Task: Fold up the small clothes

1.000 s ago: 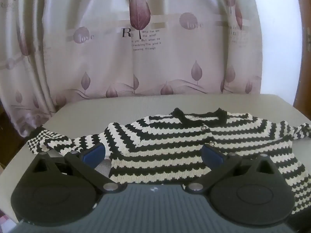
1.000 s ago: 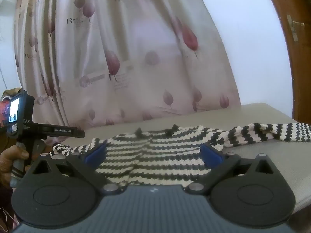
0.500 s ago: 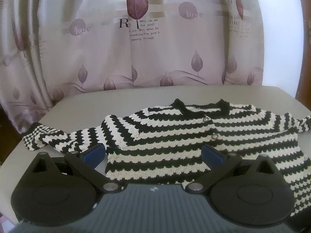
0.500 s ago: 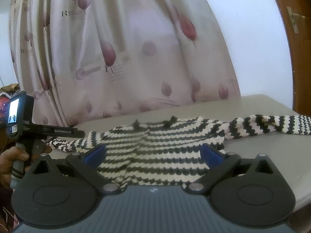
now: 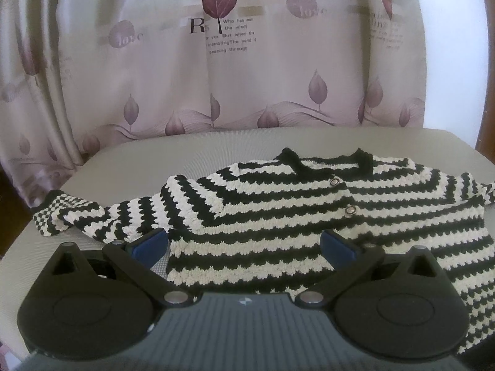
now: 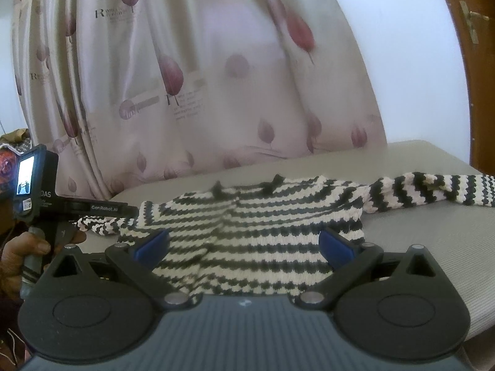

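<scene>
A small black-and-white striped knit cardigan (image 5: 278, 216) lies spread flat on the grey table (image 5: 201, 157), collar at the far side, sleeves out to both sides. It also shows in the right wrist view (image 6: 256, 225). My left gripper (image 5: 244, 242) is open and empty, just above the cardigan's near left hem. My right gripper (image 6: 244, 242) is open and empty over the near hem. The left sleeve (image 5: 80, 216) reaches the table's left edge. The right sleeve (image 6: 433, 190) stretches to the right.
A pale curtain with leaf prints (image 5: 247, 61) hangs right behind the table. A wooden door frame (image 6: 470, 61) stands at the right. The other hand-held gripper with its small screen (image 6: 34, 182) shows at the left in the right wrist view.
Both grippers have risen and drawn back a little, so the cardigan sits lower and smaller in view. Both stay open. The cardigan has not moved.
</scene>
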Available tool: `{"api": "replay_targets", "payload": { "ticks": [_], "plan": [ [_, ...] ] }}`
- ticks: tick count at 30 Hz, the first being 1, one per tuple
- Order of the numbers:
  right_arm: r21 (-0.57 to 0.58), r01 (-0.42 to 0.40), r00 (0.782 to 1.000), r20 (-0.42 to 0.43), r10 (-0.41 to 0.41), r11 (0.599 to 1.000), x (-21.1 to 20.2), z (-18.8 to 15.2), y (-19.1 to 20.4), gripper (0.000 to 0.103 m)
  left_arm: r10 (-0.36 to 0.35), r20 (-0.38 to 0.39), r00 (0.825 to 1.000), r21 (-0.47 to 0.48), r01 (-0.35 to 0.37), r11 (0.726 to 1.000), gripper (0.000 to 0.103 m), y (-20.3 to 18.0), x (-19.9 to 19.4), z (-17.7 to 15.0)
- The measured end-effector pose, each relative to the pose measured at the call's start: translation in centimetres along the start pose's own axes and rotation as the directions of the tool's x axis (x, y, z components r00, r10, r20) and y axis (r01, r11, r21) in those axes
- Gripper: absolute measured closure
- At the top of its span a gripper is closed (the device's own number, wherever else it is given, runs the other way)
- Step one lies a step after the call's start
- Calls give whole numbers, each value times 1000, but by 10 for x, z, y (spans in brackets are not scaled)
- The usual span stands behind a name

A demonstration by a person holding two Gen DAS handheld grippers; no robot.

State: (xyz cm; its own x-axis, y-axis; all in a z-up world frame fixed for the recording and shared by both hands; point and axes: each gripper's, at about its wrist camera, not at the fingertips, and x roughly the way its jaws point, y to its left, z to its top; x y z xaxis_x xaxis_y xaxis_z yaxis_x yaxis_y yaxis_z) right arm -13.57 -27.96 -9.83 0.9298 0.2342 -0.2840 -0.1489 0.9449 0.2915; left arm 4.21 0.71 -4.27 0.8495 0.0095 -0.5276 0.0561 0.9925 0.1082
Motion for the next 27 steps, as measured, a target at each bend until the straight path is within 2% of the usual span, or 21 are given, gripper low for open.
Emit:
{"api": "replay_targets", "payload": {
  "ticks": [27],
  "plan": [
    [4, -22, 998, -56, 22, 1000, 16, -4, 5, 0, 34, -42, 999, -3, -34, 999, 0, 13, 24, -7]
  ]
}}
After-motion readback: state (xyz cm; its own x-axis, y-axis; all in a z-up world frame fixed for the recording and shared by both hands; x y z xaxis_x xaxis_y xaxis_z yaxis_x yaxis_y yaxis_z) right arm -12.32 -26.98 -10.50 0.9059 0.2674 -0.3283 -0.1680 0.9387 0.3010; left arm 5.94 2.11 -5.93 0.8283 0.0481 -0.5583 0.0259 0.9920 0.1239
